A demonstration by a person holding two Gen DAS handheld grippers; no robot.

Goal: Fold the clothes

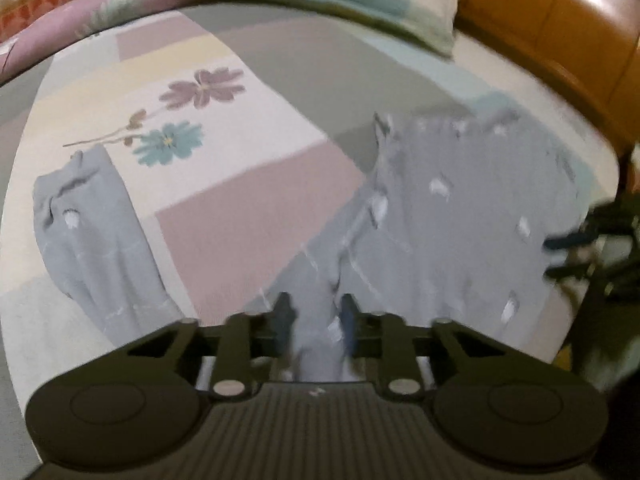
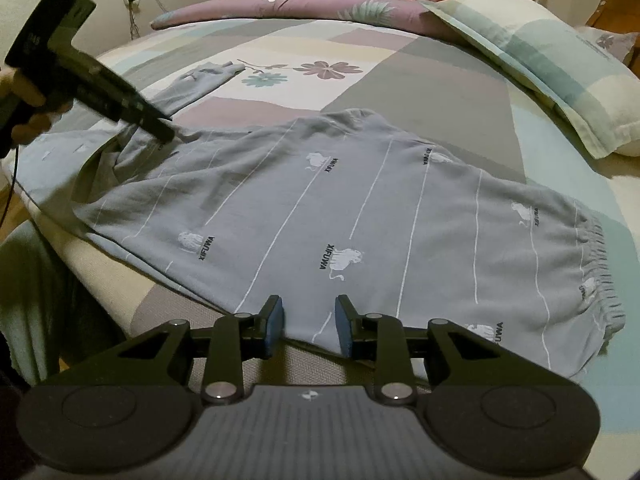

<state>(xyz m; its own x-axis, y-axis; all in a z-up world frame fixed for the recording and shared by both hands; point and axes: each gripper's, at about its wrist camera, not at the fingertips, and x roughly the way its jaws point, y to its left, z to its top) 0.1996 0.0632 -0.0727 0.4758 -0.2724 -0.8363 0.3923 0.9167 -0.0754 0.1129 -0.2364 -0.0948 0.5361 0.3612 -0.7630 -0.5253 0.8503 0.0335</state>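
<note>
- left gripper [image 1: 314, 322] pinching a bunched fold of the grey pyjama pants [image 2: 360, 216], lifted at one end
- right gripper [image 2: 308, 326] jaws apart, at the near hem
- pants spread on the bedsheet [image 2: 280, 44]; print reads "xifuwa" [image 2: 322, 260]

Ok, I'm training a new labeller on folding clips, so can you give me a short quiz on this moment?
1. True or false: the right gripper is shut on the grey garment.
2. Which gripper has cloth pinched between its fingers? A) the left gripper B) the right one C) both
3. Fill in: the print on the bed sheet beyond the garment shows ___.

Key:
1. False. Its jaws stand apart at the garment's near edge.
2. A
3. flowers
</note>
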